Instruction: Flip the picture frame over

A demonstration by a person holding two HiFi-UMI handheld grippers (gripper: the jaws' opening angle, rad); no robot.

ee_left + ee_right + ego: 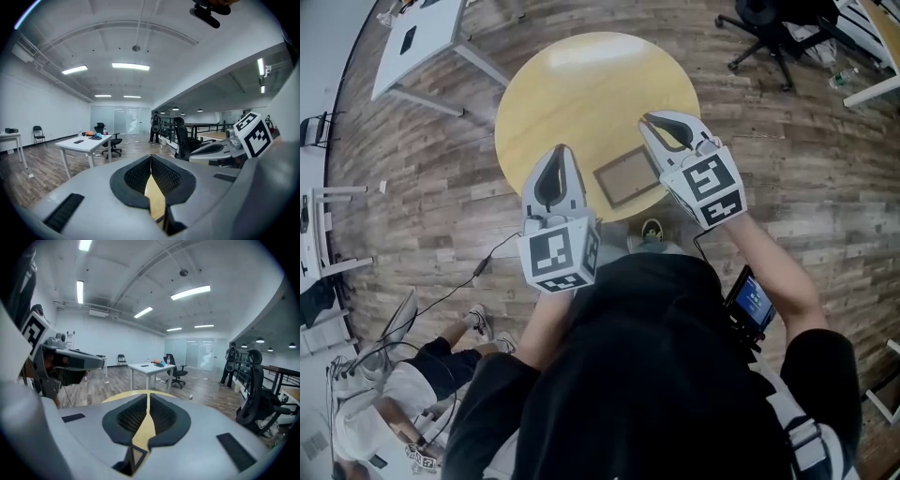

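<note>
We look steeply down on a round yellow table (pixel 581 75) standing on a wood-plank floor (pixel 787 150). The picture frame (pixel 627 175) lies flat on the table, close to the edge nearest us, with its brown panel inside a thin dark border. Neither gripper touches it.

Our left gripper (pixel 563 150) hovers to the left of the frame, over the table's near edge, pointing away from us. Its own camera shows its jaws shut tip to tip, with nothing between them and only a sliver of yellow table showing through the slot behind.

Our right gripper (pixel 648 119) hovers to the right of the frame, its tips just past the frame's far right corner. Its jaws are also together and hold nothing. Through the narrow slot we see yellow table and, lower down, what looks like a dark corner of the frame.

Around the table, a black office chair (pixel 769 28) stands at upper right and a white desk (pixel 422 37) at upper left. A seated person (pixel 403 384) is at lower left on the floor.
</note>
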